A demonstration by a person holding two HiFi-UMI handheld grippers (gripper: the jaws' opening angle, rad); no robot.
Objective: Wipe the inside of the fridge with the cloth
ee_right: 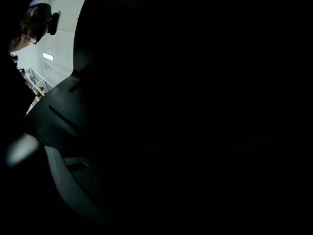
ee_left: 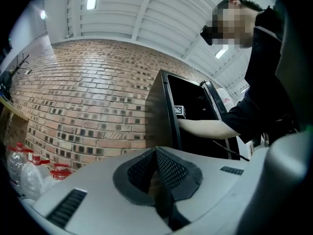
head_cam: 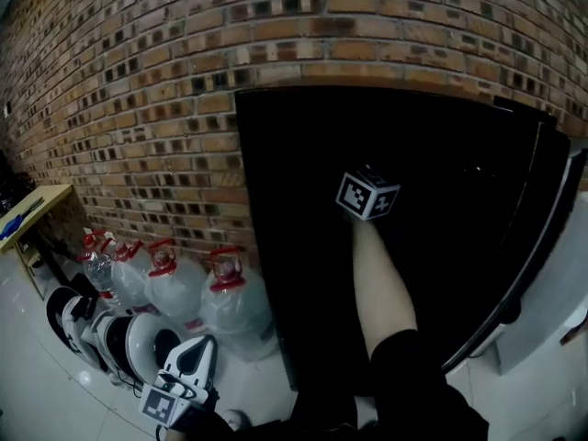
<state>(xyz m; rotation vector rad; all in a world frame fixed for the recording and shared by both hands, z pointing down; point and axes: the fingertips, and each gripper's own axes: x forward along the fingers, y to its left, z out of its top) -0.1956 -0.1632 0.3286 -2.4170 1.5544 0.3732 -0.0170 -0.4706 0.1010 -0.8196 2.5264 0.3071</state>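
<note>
Right arm (head_cam: 381, 288) outstretched — inside fridge (head_cam: 294, 200).

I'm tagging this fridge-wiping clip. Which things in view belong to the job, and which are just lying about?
Job: fridge, open; right gripper, reaching into it. No cloth can be made out in the dark.
Lying about: water jugs and table, by the brick wall.

The black fridge (head_cam: 294, 246) stands against the brick wall (head_cam: 138, 108), door (head_cam: 556, 283) open, inside dark.
</note>
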